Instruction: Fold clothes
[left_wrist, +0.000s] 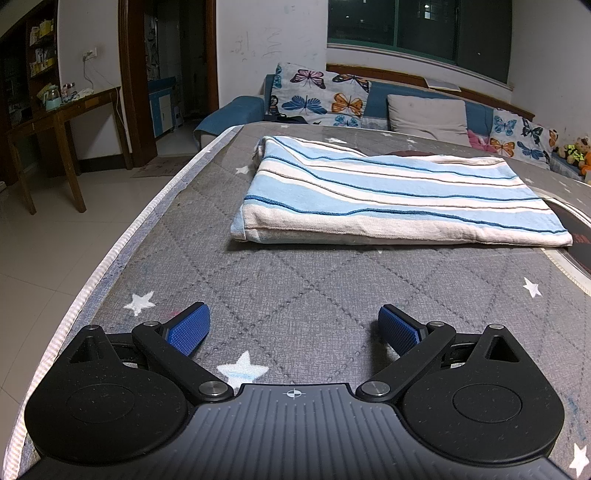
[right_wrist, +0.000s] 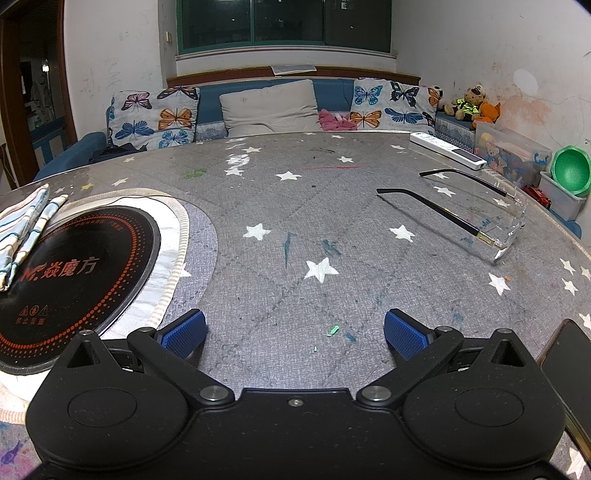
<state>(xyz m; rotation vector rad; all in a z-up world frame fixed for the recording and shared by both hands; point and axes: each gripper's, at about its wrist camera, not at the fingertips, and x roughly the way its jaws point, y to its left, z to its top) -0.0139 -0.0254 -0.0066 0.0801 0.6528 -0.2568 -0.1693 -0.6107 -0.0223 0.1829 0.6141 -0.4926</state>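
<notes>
- Striped cloth (left_wrist: 388, 195): folded flat; soft, light, likely limp. Best pinched at a near corner.
- Left gripper (left_wrist: 293, 330) and right gripper (right_wrist: 294, 332): jaws wide, empty.

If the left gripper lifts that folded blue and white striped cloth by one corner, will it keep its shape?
Probably not. The folded blue and white striped cloth looks soft and wavy, so it would likely droop and unfold. Its stacked layers at the near edge may separate if only the top is pinched. It looks light, and should slide on the grey star-print table cover.
</notes>
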